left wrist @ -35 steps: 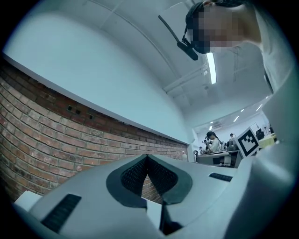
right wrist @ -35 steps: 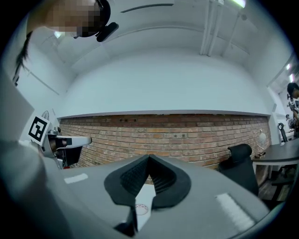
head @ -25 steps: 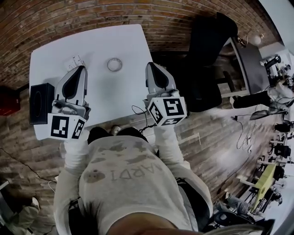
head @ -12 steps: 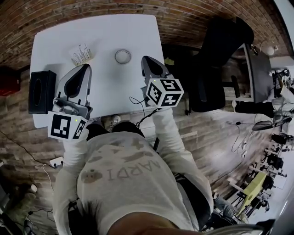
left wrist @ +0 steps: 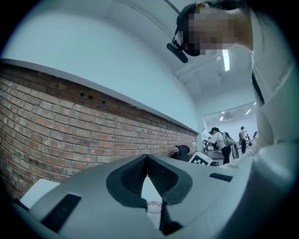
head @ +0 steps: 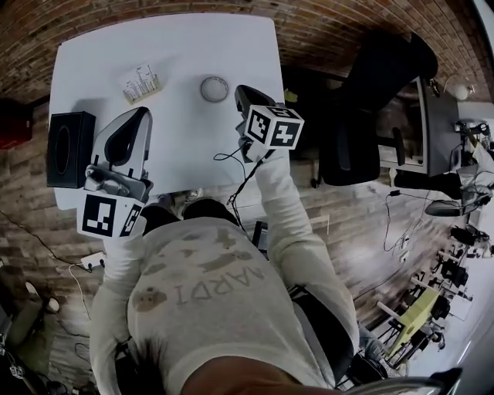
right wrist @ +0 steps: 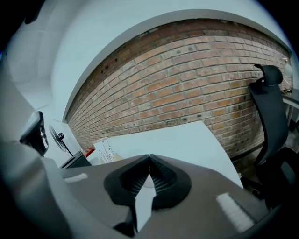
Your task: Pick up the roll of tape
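Tape roll (head: pixel 214 88) sits just beside the tips of the right gripper (head: pixel 238 94), whose two jaws are pressed together with nothing between them; tilted down over the table's right side, it looks to be lining up on the ring, and the jaws would have to part before they could straddle its wall. The roll lies flat and untouched on the white table (head: pixel 170 38), toward the far side, so the pickup is judged to be at the approach step. The left gripper (head: pixel 137 116) is held level above the near left part of the table, jaws likewise closed on nothing, apparently parked out of the way while the right one works; its own view shows the roll through the gap under its tips. Farther out, a small printed card (head: pixel 140 83) stands left of the roll, a black tissue box (head: pixel 69 149) rests at the table's left edge, and a black office chair (head: pixel 370 92) stands off to the right by the brick wall (head: pixel 347 23).
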Demonstrator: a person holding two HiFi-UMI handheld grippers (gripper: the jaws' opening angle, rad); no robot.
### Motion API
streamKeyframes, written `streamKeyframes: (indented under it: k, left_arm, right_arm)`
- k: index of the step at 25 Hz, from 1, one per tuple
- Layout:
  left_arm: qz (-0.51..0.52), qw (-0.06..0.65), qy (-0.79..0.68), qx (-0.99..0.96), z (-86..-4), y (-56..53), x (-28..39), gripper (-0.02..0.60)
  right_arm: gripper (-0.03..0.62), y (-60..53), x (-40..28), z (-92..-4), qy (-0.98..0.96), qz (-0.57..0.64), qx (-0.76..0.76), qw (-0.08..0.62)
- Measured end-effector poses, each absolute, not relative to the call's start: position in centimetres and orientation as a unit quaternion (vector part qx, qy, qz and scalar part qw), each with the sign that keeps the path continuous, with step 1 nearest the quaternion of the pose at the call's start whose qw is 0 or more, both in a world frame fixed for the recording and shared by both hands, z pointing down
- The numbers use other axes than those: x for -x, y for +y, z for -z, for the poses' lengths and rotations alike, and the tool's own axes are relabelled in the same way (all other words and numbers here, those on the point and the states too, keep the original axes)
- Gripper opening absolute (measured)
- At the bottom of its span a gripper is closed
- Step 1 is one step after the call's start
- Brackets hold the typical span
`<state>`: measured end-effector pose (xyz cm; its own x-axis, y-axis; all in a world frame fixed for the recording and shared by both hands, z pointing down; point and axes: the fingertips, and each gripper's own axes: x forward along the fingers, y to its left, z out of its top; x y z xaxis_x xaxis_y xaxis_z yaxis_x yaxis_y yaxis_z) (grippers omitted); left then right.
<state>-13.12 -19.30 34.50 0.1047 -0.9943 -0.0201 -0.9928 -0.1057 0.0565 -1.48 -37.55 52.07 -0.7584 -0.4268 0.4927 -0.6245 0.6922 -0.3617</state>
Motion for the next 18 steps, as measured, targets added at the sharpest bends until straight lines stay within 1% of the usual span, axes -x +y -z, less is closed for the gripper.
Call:
streamKeyframes:
  k: [2,3,6,13,18]
  left_arm:
    - [0.026,0.016,-0.668,-0.744,-34.6,-19.5,13.4,0.006]
    - [0.025,0.017,-0.667,-0.744,-34.7,-19.6,13.7,0.006]
    - [0.025,0.020,-0.667,-0.744,-35.1,-19.8,14.4,0.006]
    - [0.022,0.028,-0.669,-0.743,-35.9,-20.7,15.8,0.006]
    - [0.018,0.032,-0.670,-0.741,-36.2,-21.0,16.8,0.006]
  right_arm:
    - [0.020,-38.1,1.9,-53.4,-0.894,-0.276,-0.292,0.200]
    - [0.048,-38.3,2.1,-54.1,-0.890,-0.281,-0.292,0.209]
    - [0.052,-38.8,2.7,-55.8,-0.879,-0.289,-0.300,0.234]
    - [0.107,-40.3,3.4,-59.0,-0.855,-0.303,-0.315,0.279]
    - [0.134,-40.9,4.2,-61.0,-0.842,-0.300,-0.320,0.313]
